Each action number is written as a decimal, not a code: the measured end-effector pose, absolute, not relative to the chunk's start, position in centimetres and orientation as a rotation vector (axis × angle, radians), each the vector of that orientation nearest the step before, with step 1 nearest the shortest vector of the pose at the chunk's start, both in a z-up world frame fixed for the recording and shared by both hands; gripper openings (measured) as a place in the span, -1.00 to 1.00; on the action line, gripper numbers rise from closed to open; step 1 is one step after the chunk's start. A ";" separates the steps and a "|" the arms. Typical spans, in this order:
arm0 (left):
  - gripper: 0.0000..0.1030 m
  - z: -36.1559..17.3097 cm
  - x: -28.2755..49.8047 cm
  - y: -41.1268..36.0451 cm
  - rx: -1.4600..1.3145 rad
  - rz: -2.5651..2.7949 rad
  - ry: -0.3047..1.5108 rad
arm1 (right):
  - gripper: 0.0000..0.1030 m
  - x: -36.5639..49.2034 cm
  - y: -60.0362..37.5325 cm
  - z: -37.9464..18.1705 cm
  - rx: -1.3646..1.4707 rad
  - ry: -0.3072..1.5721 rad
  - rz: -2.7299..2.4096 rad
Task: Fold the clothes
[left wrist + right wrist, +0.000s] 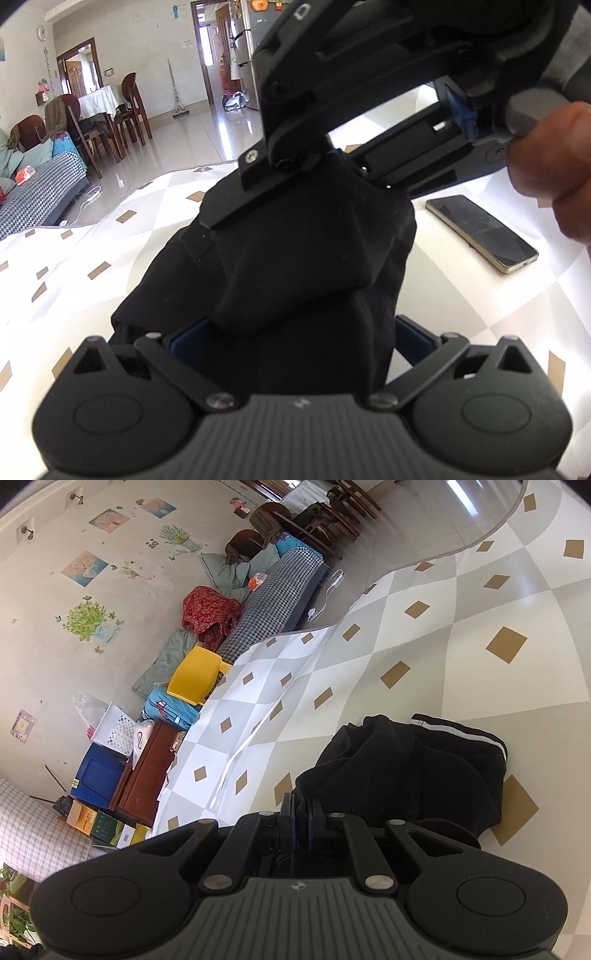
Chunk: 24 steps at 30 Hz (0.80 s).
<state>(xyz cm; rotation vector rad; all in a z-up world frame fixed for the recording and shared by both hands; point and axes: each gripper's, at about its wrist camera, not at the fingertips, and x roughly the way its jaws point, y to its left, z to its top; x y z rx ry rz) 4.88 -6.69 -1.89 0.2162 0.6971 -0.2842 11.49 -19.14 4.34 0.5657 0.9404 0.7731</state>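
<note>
A black garment (295,266) lies bunched on the checked tablecloth (92,243). In the left wrist view my left gripper (295,332) has its blue pads (188,339) wide apart with the bunched cloth lying between them. The right gripper's body (332,92) hangs over the garment from above, its tip buried in the cloth. In the right wrist view the garment (406,771) shows a white stripe (461,731) along one edge, and my right gripper (301,812) has its blue pads pressed together on a fold of the black cloth.
A phone (480,232) lies on the table to the right of the garment. A hand (546,162) holds the right gripper. A sofa (273,602), a yellow stool (195,675), boxes and dining chairs (110,114) stand beyond the table edge.
</note>
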 end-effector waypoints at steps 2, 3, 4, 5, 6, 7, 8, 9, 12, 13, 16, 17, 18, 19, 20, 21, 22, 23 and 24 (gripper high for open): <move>0.59 -1.7 5.5 -6.2 0.173 -0.272 0.711 | -0.83 11.5 -19.0 4.4 0.558 0.943 0.779; 0.36 -1.7 5.7 -5.9 0.154 -0.265 0.722 | -0.83 11.5 -19.0 4.3 0.554 0.947 0.779; 0.25 -1.8 5.4 -5.6 0.131 -0.256 0.736 | -0.81 11.5 -18.9 4.3 0.550 0.951 0.776; 0.06 -1.9 5.2 -5.2 0.108 -0.248 0.750 | -0.81 11.5 -18.9 4.2 0.540 0.955 0.772; -0.07 -2.0 5.4 -4.7 0.085 -0.238 0.765 | -0.81 11.6 -18.8 4.2 0.527 0.954 0.767; -0.13 -2.1 5.6 -4.3 0.063 -0.228 0.778 | -0.80 11.6 -18.8 4.2 0.516 0.951 0.761; -0.24 -2.0 5.8 -3.7 0.045 -0.216 0.788 | -0.78 11.6 -18.8 4.2 0.510 0.950 0.757; -0.35 -1.9 6.0 -3.2 0.029 -0.203 0.795 | -0.77 11.7 -18.9 4.3 0.509 0.949 0.750; -0.50 -1.5 6.0 -2.2 0.004 -0.165 0.795 | -0.52 12.0 -19.8 4.4 0.520 0.925 0.692; -0.51 -1.4 6.0 -1.9 -0.006 -0.155 0.796 | -0.49 12.1 -20.2 4.4 0.524 0.918 0.662; -0.54 -1.1 6.1 -1.2 -0.033 -0.128 0.796 | -0.43 12.6 -21.3 4.0 0.530 0.910 0.549; -0.54 -0.9 6.1 -0.9 -0.039 -0.120 0.796 | -0.42 12.8 -21.5 3.8 0.511 0.912 0.504; -0.54 -0.8 6.0 -0.8 -0.043 -0.113 0.793 | -0.41 12.9 -21.7 3.6 0.490 0.920 0.462; -0.54 -0.7 6.0 -0.7 -0.047 -0.107 0.789 | -0.39 13.1 -21.8 3.2 0.472 0.932 0.425; -0.54 -0.4 5.9 -0.6 -0.052 -0.103 0.783 | -0.38 13.3 -21.9 2.9 0.449 0.945 0.392; -0.54 -0.2 5.8 -0.5 -0.058 -0.098 0.778 | -0.37 13.4 -21.8 2.5 0.423 0.961 0.369; -0.54 0.0 5.7 -0.4 -0.062 -0.094 0.773 | -0.36 13.4 -21.8 2.1 0.398 0.975 0.349; -0.54 0.3 5.6 -0.3 -0.063 -0.089 0.766 | -0.35 13.5 -21.7 1.7 0.377 0.989 0.335; -0.54 0.5 5.5 -0.1 -0.065 -0.083 0.758 | -0.35 13.5 -21.5 1.4 0.361 1.000 0.329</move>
